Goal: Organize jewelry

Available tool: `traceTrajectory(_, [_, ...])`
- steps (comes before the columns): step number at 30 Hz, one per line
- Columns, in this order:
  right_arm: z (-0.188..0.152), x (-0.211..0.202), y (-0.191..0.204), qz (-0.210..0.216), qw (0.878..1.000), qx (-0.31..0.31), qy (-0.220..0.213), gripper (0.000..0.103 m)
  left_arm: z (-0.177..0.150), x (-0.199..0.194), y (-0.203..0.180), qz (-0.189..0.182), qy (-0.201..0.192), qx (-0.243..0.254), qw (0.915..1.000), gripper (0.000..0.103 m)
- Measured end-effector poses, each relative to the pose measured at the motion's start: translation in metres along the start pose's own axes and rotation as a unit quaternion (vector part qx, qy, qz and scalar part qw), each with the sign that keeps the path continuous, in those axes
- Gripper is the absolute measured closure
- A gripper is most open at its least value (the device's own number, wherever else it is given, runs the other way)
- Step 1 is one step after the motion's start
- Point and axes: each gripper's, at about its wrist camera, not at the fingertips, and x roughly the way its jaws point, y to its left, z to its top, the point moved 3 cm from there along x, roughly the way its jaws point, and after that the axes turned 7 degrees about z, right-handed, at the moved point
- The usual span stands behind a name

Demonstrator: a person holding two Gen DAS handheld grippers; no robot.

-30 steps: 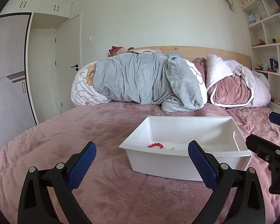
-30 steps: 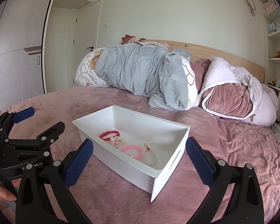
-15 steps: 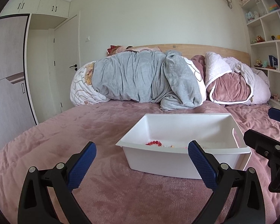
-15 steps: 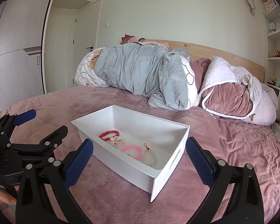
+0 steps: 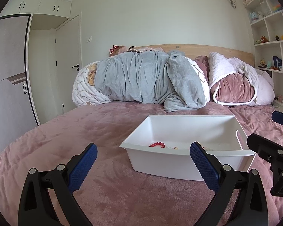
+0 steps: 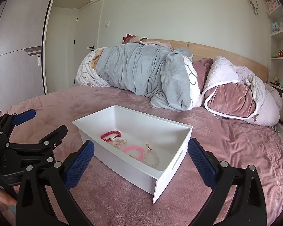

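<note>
Bracelets [image 6: 132,150] in white bin [image 6: 171,131]

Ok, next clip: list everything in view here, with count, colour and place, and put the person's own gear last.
bin: 1, white, on the bed, ahead of both claws
red bead bracelet: 1, red, in the bin, left end
pink bead bracelet: 1, pink, in the bin, middle
pale bead bracelet: 1, whitish, in the bin, right of the pink one
small pastel piece: 1, kind unclear, between the red and pink bracelets
bedspread: 1, dusty pink, covers the bed
grey blanket bundle: 1, grey, at the headboard
pink quilt bundle: 1, pink and white, right of the grey one
left claw: 1, black with blue pads, open, empty
right claw: 1, black with blue pads, open, empty
</note>
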Motion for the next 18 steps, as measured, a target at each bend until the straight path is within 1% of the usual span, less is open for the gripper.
traceTrajectory(4, [0.0001,-0.0007,-0.0001,-0.001,1.000,-0.001,0.000,0.005,0.0024,-0.0007,0.0028,0.004,-0.002,-0.001,1.0000,0.004])
traceTrajectory(13, [-0.0005,-0.0004,-0.0009,0.000,1.000,0.001,0.001,0.005,-0.0008,0.0001,0.0046,-0.003,0.002,-0.009,1.0000,0.004])
traceTrajectory(16, [-0.0003,-0.0005,-0.0032,-0.002,1.000,0.003,0.002,0.005,-0.0024,-0.0006,0.0031,-0.004,0.003,-0.002,1.0000,0.004])
traceTrajectory(18, [-0.0002,-0.0002,-0.0046,-0.001,1.000,0.005,0.003,0.005,-0.0037,-0.0021,0.0010,0.001,-0.002,0.007,1.0000,0.004])
